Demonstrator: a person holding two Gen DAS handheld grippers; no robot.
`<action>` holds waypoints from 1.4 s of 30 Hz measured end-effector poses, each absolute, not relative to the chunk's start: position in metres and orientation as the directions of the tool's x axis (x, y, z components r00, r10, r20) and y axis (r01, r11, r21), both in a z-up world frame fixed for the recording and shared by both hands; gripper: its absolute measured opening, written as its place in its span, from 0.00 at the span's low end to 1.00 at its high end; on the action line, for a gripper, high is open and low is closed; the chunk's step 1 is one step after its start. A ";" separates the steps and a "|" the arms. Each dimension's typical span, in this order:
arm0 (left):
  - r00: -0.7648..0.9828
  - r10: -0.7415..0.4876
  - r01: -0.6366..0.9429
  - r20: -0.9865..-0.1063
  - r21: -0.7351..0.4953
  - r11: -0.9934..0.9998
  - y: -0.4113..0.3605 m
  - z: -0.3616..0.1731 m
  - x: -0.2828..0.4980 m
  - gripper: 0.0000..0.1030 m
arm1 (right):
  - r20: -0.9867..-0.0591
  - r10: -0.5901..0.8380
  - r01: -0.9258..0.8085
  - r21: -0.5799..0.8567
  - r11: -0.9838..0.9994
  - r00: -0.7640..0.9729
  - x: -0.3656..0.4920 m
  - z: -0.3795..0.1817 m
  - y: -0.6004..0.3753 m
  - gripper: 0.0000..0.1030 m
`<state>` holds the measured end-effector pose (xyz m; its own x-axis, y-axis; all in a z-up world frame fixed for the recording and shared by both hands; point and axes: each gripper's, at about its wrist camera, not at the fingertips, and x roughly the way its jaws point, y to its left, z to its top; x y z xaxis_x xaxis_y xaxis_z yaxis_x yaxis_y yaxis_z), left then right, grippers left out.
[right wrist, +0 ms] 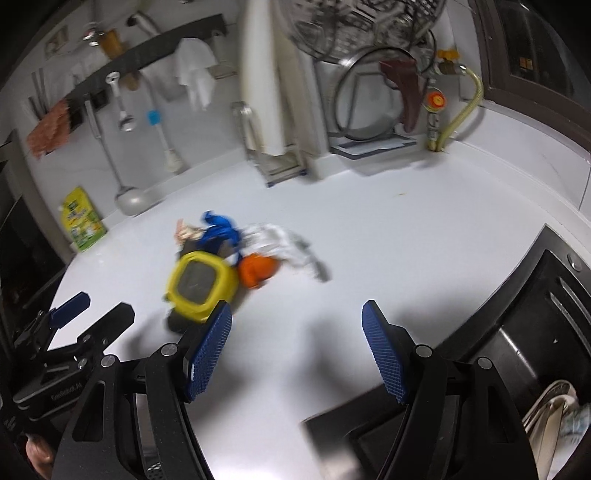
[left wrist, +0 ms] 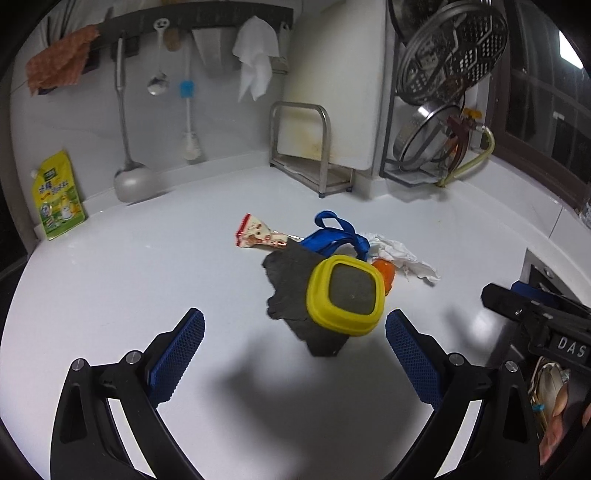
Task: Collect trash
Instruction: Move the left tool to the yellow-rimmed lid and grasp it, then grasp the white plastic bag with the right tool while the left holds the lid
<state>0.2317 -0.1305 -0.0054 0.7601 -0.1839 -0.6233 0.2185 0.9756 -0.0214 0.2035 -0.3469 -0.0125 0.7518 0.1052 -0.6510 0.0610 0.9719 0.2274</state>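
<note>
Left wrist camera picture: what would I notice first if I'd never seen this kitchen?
Probably the little yellow-rimmed bin in the middle of the white counter, lined with a dark bag. Just behind it lies bright litter: a blue ribbon, a snack wrapper, crumpled paper and something orange. Both grippers' blue pads frame it, open and empty.

Along the wall ahead of me a ladle [left wrist: 127, 162], a spoon [left wrist: 158, 79] and a blue-handled brush [left wrist: 188, 110] hang from a dark rail [left wrist: 192, 18]. A yellow-green pouch [left wrist: 59, 197] leans at the table's [left wrist: 147, 280] left edge; a cutting board [left wrist: 332, 85] stands in a metal rack [left wrist: 314, 147].
</note>
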 end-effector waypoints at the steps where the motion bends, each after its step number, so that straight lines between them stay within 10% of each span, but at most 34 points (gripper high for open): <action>1: 0.752 -0.179 0.220 -0.634 -0.015 0.975 -0.138 -0.009 0.238 0.94 | -0.651 0.108 0.072 0.243 0.967 0.752 0.206 -0.015 -0.356 0.68; 14: 0.677 -0.144 0.228 -0.722 0.020 0.973 -0.184 -0.037 0.281 0.92 | -0.632 0.182 0.098 0.381 0.919 0.753 0.204 -0.024 -0.397 0.68; 18: 0.647 -0.160 0.249 -0.746 0.007 0.969 -0.187 -0.043 0.287 0.66 | -0.640 0.185 0.096 0.378 0.921 0.746 0.206 -0.027 -0.395 0.68; 42: 0.783 -0.149 0.217 -0.604 0.041 0.975 -0.111 -0.010 0.306 0.65 | -0.707 0.212 -0.014 0.275 0.961 0.675 0.323 -0.038 -0.326 0.68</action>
<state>0.3063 -0.1111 -0.0096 0.7827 -0.1489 -0.6043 0.2173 0.9752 0.0412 0.3232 -0.3257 -0.0383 0.6751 0.2118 -0.7067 -0.0137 0.9613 0.2750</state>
